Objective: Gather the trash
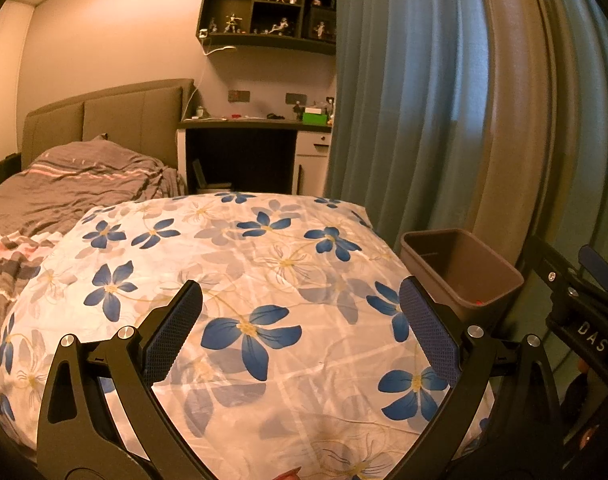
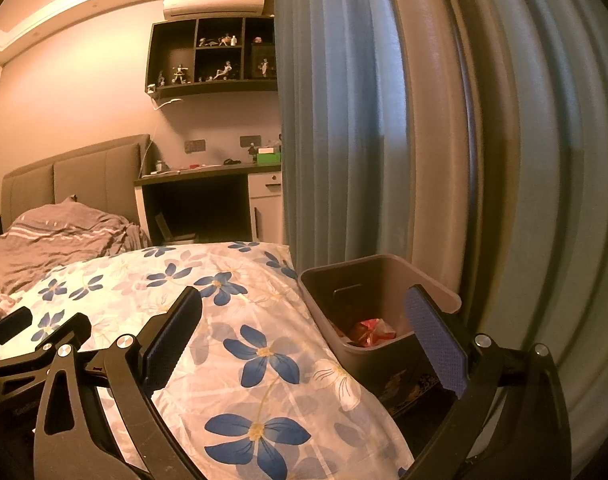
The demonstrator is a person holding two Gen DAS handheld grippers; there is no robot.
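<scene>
Crumpled red-and-pink wrapper trash (image 2: 371,331) lies at bottom of brown rectangular plastic bin (image 2: 431,280), glossy, creased. Bin smooth-walled, slot handle in far wall, standing right of bed, touching edge of white cotton duvet with blue flower print (image 2: 240,320), blue-grey pleated curtain (image 2: 343,120) behind. Left gripper (image 1: 300,322) released, jaws wide, empty over duvet; textured dark-blue pads (image 1: 172,332). Right gripper (image 2: 304,338) likewise spread, empty, right pad (image 2: 435,344) in front of bin.

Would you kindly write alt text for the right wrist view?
The open right gripper hovers over a floral-covered bed, beside a brown bin holding red crumpled trash. Blue curtains hang behind.
</scene>
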